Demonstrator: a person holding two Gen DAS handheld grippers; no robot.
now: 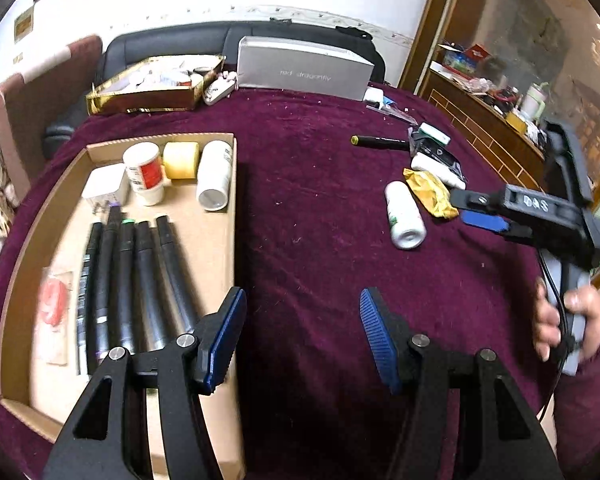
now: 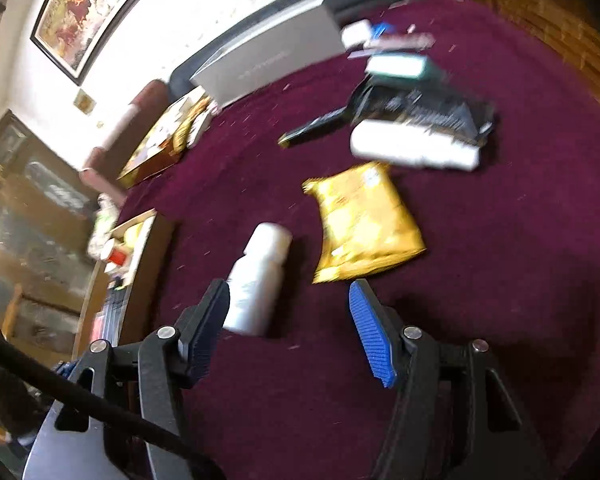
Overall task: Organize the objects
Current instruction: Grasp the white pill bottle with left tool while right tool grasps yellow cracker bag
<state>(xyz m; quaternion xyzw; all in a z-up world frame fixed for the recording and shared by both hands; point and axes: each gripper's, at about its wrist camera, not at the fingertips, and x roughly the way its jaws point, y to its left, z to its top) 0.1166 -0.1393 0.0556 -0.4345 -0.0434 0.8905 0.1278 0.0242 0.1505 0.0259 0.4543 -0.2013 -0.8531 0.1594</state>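
Though blur smears its label, my right gripper (image 2: 290,328), jaws spread and empty, hovers over the white bottle (image 2: 256,280) lying near the table's (image 2: 500,280) right edge, cap pointing toward the far edge. My left gripper (image 1: 302,336) hangs open beside the cardboard tray (image 1: 220,240).

Both grippers (image 1: 302,336) are black with ribbed blue pads (image 2: 370,336) and silver screws. A black cable (image 2: 80,396) trails past. The sleeve (image 1: 592,392) is maroon.

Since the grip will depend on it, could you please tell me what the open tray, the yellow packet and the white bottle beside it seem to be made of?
The tray looks like plain matte cardboard: brown, thin folded walls. The yellow packet seems glossy foil or plastic film, crinkled and shiny. The white bottle appears smooth opaque plastic, though blur leaves that open.
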